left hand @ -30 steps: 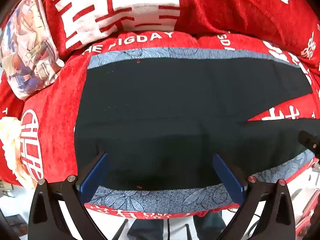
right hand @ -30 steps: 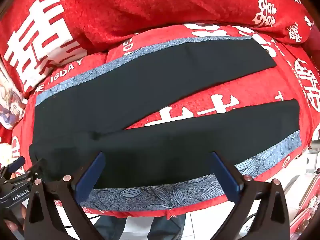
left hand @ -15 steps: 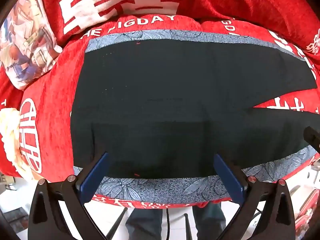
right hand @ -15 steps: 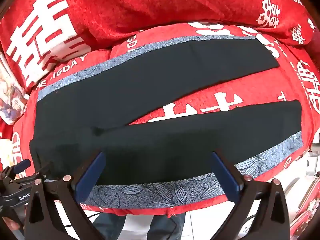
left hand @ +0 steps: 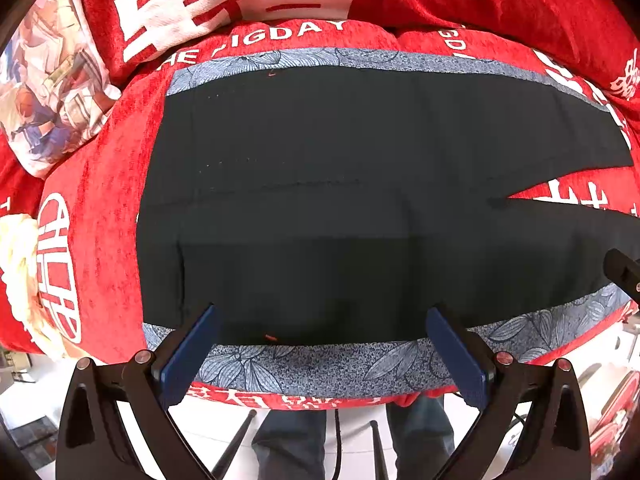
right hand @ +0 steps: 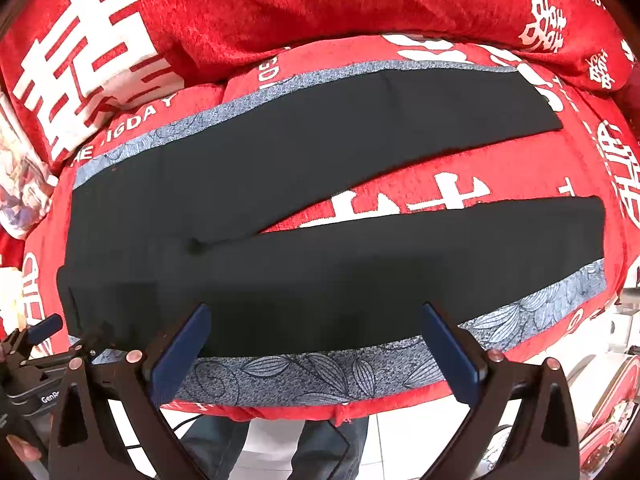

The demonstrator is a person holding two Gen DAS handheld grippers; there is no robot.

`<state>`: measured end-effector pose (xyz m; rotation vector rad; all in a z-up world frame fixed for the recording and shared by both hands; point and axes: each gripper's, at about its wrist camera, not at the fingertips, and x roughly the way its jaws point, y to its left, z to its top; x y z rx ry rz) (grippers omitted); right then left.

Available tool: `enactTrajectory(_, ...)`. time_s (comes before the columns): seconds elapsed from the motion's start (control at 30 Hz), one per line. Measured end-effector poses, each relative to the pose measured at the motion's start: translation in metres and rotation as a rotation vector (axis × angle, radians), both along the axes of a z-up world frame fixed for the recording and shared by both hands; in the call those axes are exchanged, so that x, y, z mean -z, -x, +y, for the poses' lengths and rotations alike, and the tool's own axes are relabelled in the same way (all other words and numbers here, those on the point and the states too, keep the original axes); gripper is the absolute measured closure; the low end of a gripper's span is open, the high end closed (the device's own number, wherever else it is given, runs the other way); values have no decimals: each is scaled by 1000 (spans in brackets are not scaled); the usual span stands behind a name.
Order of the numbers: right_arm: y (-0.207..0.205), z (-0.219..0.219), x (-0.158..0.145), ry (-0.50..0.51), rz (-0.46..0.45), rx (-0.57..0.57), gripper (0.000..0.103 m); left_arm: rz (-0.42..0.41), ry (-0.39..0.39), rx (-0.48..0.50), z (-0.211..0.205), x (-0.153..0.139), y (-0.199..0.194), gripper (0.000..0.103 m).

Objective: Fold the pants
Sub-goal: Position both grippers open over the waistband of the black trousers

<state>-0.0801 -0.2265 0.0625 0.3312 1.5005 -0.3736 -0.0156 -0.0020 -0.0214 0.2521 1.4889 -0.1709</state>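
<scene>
Black pants [right hand: 304,216] lie flat and unfolded across the frame's centre on a red sofa [right hand: 280,12], legs splayed, both grippers' [left hand: 322,344] [right hand: 314,340] jaws spread, empty, folding not begun.

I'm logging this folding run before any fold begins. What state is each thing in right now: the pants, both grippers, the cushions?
Black pants with grey floral side stripes: spread flat, unfolded, legs splayed apart.
Left gripper with blue pads: open, empty, at the near edge by the waist end.
Right gripper with blue pads: open, empty, at the near leg's edge.
Red sofa cover with white lettering: lying under the pants.
Printed picture cushion: propped left of the waist.
</scene>
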Motion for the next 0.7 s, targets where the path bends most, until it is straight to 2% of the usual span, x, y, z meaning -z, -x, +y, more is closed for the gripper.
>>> enactTrajectory(0.7,6,-1,5,-5,24,12,0,28,4,13,-4,5,5,0)
